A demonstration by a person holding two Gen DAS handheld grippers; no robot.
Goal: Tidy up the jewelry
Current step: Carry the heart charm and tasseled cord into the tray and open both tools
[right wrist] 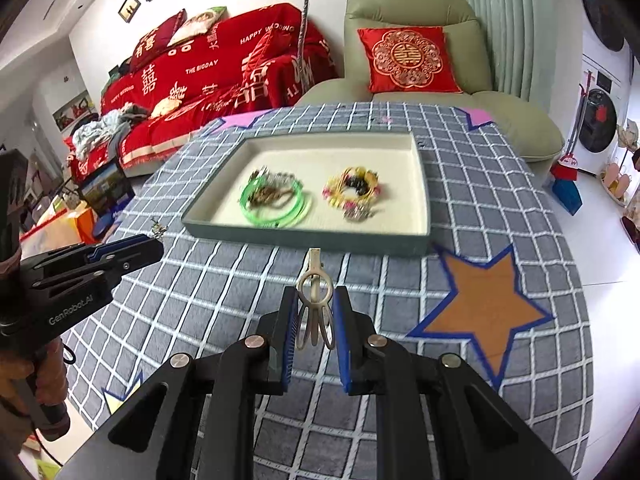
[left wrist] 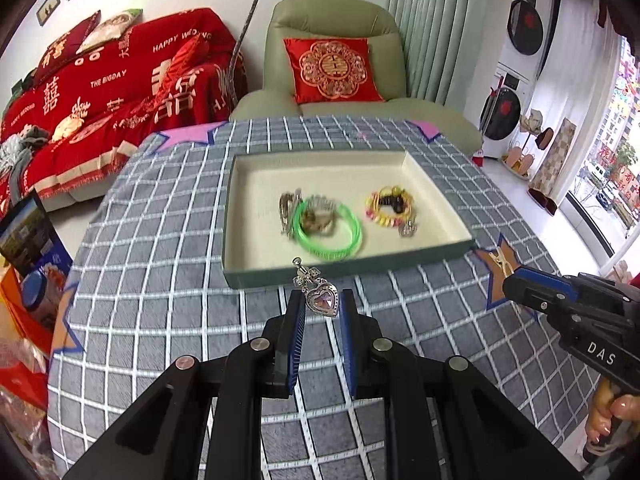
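The left gripper (left wrist: 320,304) is nearly closed on a heart pendant (left wrist: 322,299), pinched at the edges of its faceted body, its small clasp sticking up free. The right gripper (right wrist: 316,308) is likewise narrowed onto a pale looped hair clip (right wrist: 315,300), held by its rings. Both pieces hang above the table (right wrist: 480,184), just short of the tray (left wrist: 240,276) that holds a green bangle (left wrist: 328,228) and beaded bracelets (left wrist: 388,206). Both look light, rigid and slick, likely to twist or slip, so gripping the broad flat sides seems safest.
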